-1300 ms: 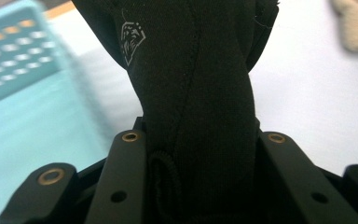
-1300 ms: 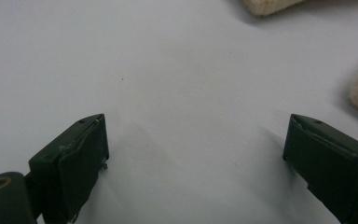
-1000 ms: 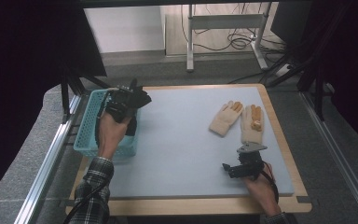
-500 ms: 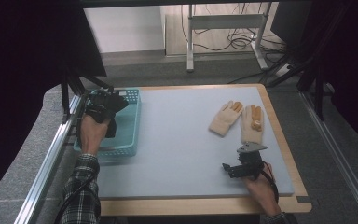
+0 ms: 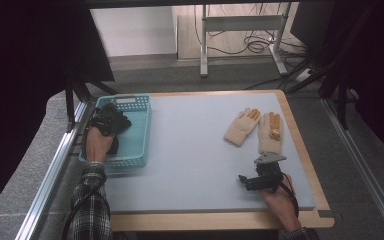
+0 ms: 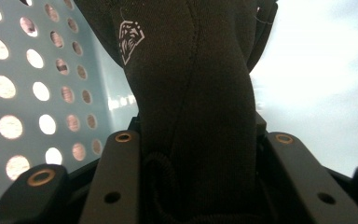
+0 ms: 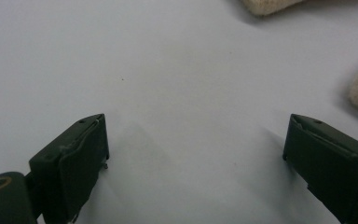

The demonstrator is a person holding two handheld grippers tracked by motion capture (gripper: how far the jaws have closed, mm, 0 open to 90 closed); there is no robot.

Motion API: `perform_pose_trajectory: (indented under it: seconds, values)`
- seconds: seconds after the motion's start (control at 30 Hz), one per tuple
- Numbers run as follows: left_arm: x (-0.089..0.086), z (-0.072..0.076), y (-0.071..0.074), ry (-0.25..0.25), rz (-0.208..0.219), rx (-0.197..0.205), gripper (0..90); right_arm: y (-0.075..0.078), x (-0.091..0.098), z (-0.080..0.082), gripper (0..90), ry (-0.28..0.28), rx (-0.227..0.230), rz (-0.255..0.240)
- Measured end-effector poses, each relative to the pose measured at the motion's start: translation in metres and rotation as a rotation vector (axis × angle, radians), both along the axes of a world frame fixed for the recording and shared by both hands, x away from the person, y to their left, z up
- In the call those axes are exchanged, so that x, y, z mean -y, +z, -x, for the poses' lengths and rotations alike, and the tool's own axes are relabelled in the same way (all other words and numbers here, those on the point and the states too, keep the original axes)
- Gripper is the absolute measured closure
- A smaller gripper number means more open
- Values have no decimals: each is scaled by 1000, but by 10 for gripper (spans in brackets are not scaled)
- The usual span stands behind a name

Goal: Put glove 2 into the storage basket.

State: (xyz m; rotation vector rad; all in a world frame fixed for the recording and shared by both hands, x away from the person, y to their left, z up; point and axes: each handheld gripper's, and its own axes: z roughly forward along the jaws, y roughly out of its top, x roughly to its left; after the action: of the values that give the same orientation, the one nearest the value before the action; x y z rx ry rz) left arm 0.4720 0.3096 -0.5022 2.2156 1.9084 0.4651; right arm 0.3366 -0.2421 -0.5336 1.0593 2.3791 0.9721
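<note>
The left tool (image 5: pixel 111 119), jaws just easing apart around a black glove (image 6: pixel 191 93), is lowering it into the blue basket (image 5: pixel 135 131); it should let go only once the glove rests inside. The right tool (image 5: pixel 260 179) is resting wide open and empty on the desk (image 5: pixel 190 150).

grey floor (image 5: pixel 145 75), white wall (image 5: pixel 130 30), metal stand (image 5: pixel 240 30)

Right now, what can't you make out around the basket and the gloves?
- Basket floor: high view, hidden by the left hand and black glove.
- Left gripper pads: left gripper view, covered by the black glove; contact unclear.
- Tan gloves: right gripper view, cut off by the top and right edges.
</note>
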Motion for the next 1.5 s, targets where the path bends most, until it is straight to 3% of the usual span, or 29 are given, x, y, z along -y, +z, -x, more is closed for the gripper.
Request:
perform_pose_trajectory:
  seconds: [0.1, 0.17, 0.23, 0.4, 0.47, 0.57, 0.67, 0.73, 0.8, 0.87, 0.97, 1.07, 1.2, 1.33, 1.5]
  values:
    - [-3, -3, -5, 0, -7, -29, 573, 0, 0, 0, 62, 0, 0, 0]
    - [-3, -3, -9, -4, -62, -47, 468, 0, 0, 0, 63, 0, 0, 0]
    - [-4, -2, -10, -7, -102, -37, 336, 0, 0, 0, 63, 0, 0, 0]
    - [-6, 3, 0, -18, -35, -30, 153, 0, 0, 0, 63, 0, 0, 0]
    - [-5, 7, 9, -19, -24, 2, 104, 0, 0, 0, 63, 0, 0, 0]
    - [-6, 12, 27, -20, 31, 49, 100, 0, 0, 0, 63, 0, 0, 1]
    - [-3, 17, 41, -34, 70, 100, 140, 0, 0, 0, 63, 0, 0, 1]
    - [3, 20, 43, -71, 103, 113, 262, 0, 0, 0, 63, 0, 0, 1]
    - [7, 21, 41, -90, 120, 112, 449, 0, 0, 0, 62, -2, -2, 0]
    - [19, 18, 29, -130, 168, 70, 588, 0, 0, 0, 63, 0, 0, 1]
    - [29, 11, 11, -150, 160, -6, 702, 0, 0, 0, 63, -1, -1, 0]
    - [29, 4, 0, -124, 99, -61, 742, 0, 0, 0, 63, 0, 0, 1]
    - [16, 1, -2, -70, 84, -65, 781, 0, 0, 0, 63, -2, -1, 0]
    - [12, 3, -1, -69, 103, -56, 774, 0, 0, 0, 63, 0, 0, 0]
    - [19, 5, 6, -106, 168, -8, 582, 0, 0, 0, 63, 0, 0, 1]
